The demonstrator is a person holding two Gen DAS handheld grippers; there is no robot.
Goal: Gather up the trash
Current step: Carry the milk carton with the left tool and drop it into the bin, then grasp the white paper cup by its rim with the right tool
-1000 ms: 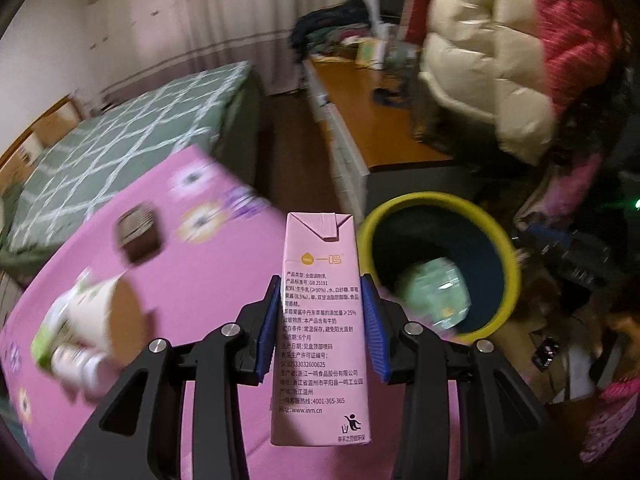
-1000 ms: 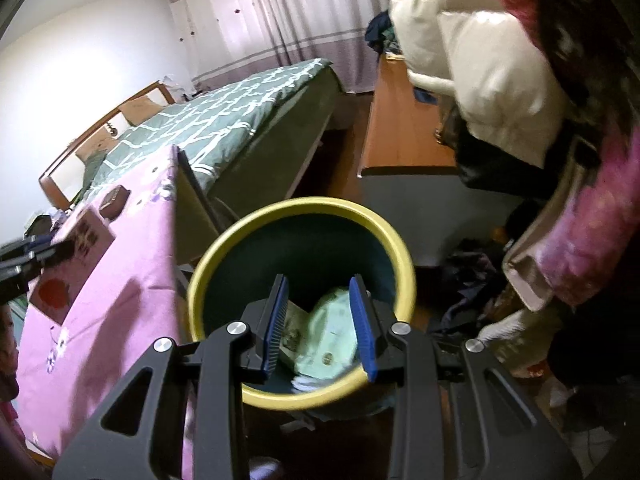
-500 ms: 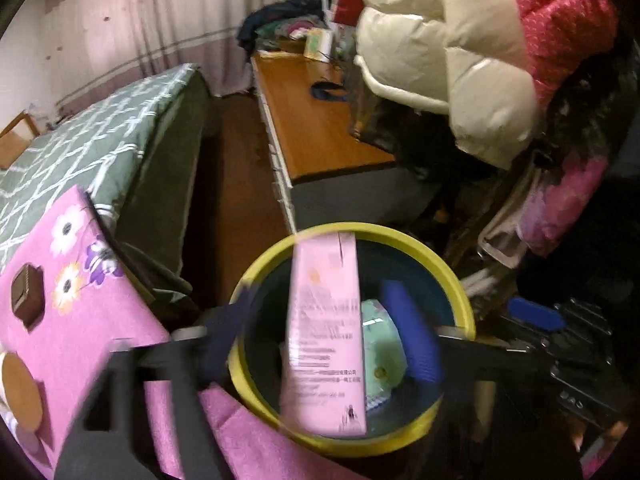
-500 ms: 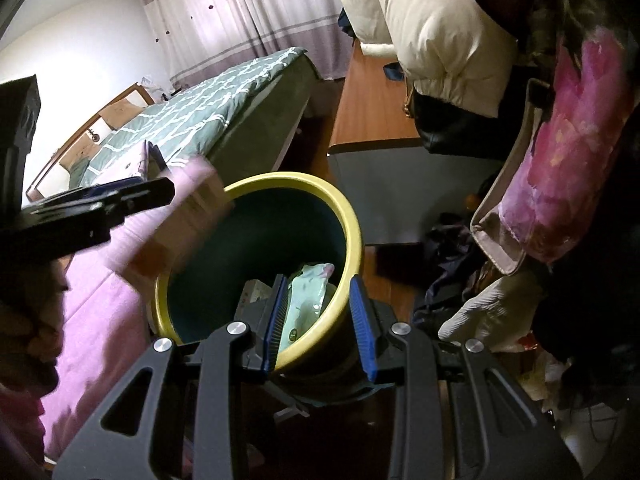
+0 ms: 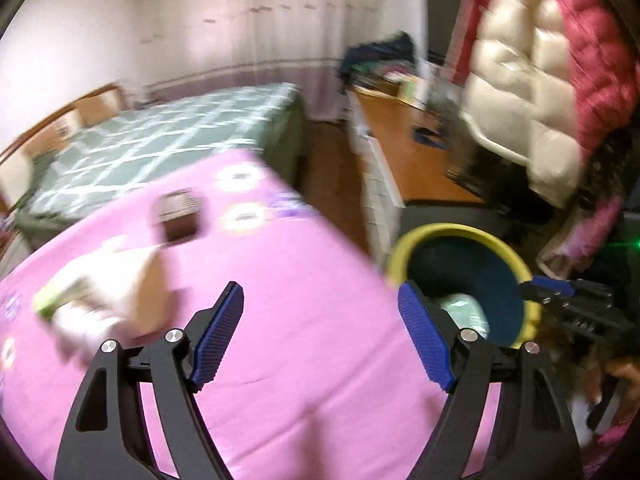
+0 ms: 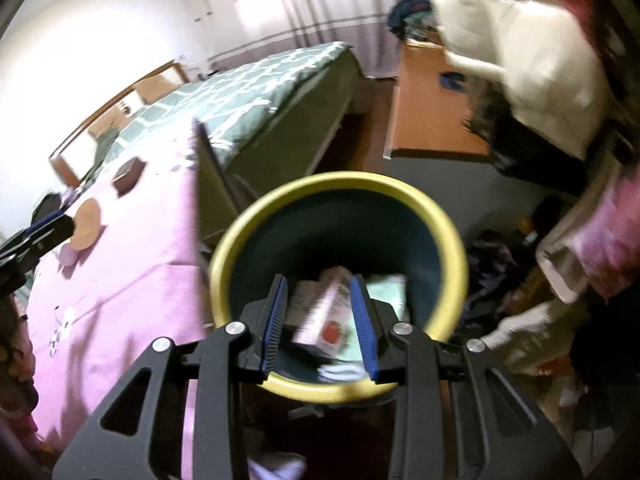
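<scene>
Both grippers angled downward: left gripper point(image 5: 320, 336) spread wide, empty, over pink tablecloth point(image 5: 304, 264); right gripper point(image 6: 320, 324) part-spread, empty, above bin point(image 6: 448, 232).

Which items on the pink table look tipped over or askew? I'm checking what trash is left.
The paper cup lies on its side on the pink table, beside blurred wrappers. The small dark box sits flat. Nothing looks spilled.

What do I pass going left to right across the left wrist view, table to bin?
Tipped paper cup → small dark box → left gripper, open and empty over the pink tablecloth → yellow-rimmed bin → right gripper beyond the bin.
</scene>
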